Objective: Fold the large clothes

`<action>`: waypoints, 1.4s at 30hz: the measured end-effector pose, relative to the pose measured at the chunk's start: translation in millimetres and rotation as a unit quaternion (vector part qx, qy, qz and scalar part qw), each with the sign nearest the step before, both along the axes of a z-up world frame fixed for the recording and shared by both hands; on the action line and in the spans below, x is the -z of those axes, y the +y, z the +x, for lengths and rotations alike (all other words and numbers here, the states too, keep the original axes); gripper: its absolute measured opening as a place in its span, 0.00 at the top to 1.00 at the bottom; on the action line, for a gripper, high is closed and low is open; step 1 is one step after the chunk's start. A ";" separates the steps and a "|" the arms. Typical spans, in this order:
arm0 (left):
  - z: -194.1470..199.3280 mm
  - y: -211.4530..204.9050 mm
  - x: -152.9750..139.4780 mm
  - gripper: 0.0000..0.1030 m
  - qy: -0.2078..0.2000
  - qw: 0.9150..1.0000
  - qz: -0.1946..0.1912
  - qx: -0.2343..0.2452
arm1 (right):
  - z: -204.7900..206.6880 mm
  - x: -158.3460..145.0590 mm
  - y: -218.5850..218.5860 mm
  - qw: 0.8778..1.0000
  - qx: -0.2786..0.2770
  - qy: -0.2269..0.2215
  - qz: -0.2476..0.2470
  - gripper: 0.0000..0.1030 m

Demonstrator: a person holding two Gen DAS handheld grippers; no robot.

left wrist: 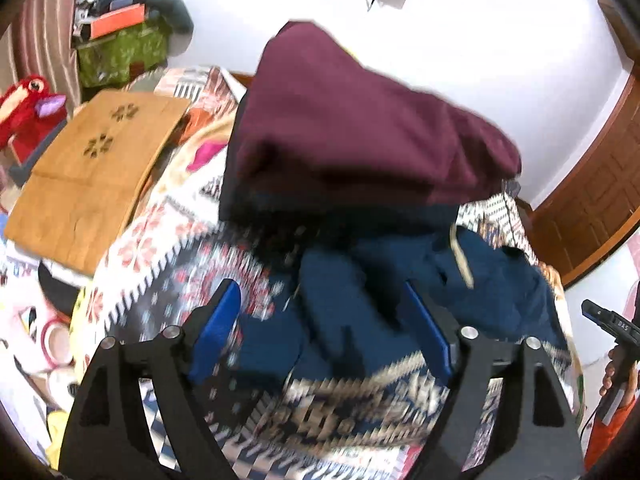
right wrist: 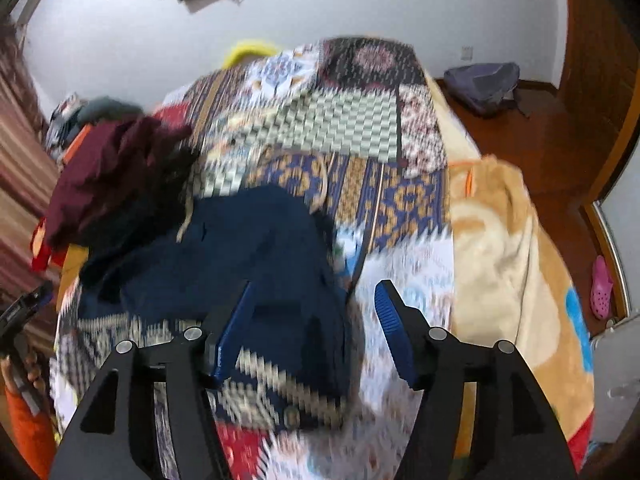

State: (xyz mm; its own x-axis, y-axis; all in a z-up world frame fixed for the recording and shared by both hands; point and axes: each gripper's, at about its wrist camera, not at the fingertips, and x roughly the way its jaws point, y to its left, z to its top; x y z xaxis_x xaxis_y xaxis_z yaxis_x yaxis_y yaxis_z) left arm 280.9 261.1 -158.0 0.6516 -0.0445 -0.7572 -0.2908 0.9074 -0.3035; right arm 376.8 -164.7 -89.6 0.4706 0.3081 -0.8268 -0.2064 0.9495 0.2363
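— How many garments lie ahead of you?

— Two. A dark navy cloth garment (right wrist: 248, 248), rumpled with a pale drawstring, lies flat on the patchwork patterned bedspread (right wrist: 344, 128) just beyond my fingertips. A maroon cloth garment (left wrist: 360, 120) is heaped behind it, farther out.

— And your grippers?

— Two as well. My left gripper (left wrist: 324, 332) is released, jaws spread above the navy cloth, gripping nothing. My right gripper (right wrist: 316, 320) is also unclenched, over the navy garment's right edge.
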 end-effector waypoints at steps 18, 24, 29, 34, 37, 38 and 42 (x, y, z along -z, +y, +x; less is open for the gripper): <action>-21.4 -39.6 100.4 0.70 0.096 0.989 -0.098 0.061 | -16.0 53.3 34.3 0.998 -0.034 0.056 0.017 0.83; -40.5 -47.2 59.8 0.83 0.043 0.992 -0.090 0.071 | -45.6 12.3 29.6 0.998 -0.053 -0.002 0.018 0.88; -69.9 -42.2 19.9 0.84 -0.003 0.994 -0.083 0.071 | -75.1 -1.4 31.3 0.997 -0.072 -0.029 0.005 0.88; -108.7 -39.9 30.7 0.84 0.009 0.995 -0.065 0.069 | -102.4 22.3 21.8 0.998 -0.068 -0.014 -0.009 0.87; -111.9 -39.6 57.4 0.79 0.049 0.996 -0.044 0.064 | -109.6 28.2 14.3 0.998 -0.053 -0.012 -0.015 0.81; -112.9 -40.1 66.1 0.77 0.064 0.995 -0.035 0.061 | -112.4 24.0 12.0 0.999 -0.048 -0.014 -0.013 0.80; -120.0 -32.9 81.1 0.58 0.091 0.995 -0.020 0.045 | -111.3 8.6 3.4 0.999 -0.035 -0.026 -0.027 0.70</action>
